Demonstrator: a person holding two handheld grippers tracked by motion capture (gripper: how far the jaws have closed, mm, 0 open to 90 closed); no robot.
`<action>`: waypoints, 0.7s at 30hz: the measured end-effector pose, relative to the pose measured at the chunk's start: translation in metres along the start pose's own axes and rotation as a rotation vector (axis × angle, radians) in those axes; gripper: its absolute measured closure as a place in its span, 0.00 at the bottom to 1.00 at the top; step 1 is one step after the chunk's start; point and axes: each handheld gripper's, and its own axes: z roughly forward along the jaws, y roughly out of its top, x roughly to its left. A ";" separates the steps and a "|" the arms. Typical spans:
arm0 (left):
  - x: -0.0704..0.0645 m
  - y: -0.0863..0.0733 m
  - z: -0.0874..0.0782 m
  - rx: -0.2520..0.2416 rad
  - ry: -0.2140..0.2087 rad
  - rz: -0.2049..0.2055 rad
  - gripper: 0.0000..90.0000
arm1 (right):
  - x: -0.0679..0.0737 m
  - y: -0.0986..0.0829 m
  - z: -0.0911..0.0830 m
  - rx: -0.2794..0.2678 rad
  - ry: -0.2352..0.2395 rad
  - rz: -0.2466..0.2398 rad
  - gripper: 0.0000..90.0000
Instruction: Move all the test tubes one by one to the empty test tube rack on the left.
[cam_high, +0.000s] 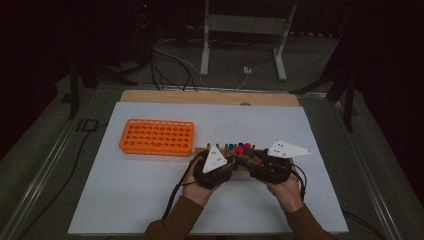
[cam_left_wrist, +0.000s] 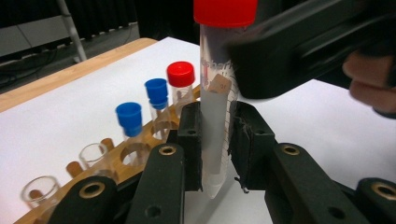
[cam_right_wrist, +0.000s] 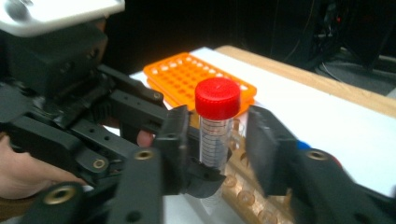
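1. The left tongs (cam_left_wrist: 217, 154) are clamped on the lower body of a clear plastic conical tube with a red screw cap (cam_left_wrist: 215, 107), held upright just off the white surface (cam_high: 150, 195).
2. The right tongs (cam_right_wrist: 217, 140) stand open around the cap (cam_right_wrist: 217, 98), not yet touching.
3. Risk: twisting the cap may spin the tube in the left tongs' grip, or knock it against the wooden tube rack (cam_left_wrist: 140, 161) at nine o'clock.
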 end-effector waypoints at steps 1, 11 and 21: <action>0.000 0.000 0.000 0.000 0.000 0.000 0.84 | 0.000 0.000 0.000 0.000 0.000 0.000 0.63; 0.014 0.001 -0.013 -0.039 0.042 -0.034 0.84 | -0.015 0.001 -0.012 -0.033 -0.044 0.026 0.34; 0.036 0.000 -0.035 -0.077 0.097 -0.063 0.84 | -0.026 -0.004 -0.017 -0.014 -0.106 0.045 0.01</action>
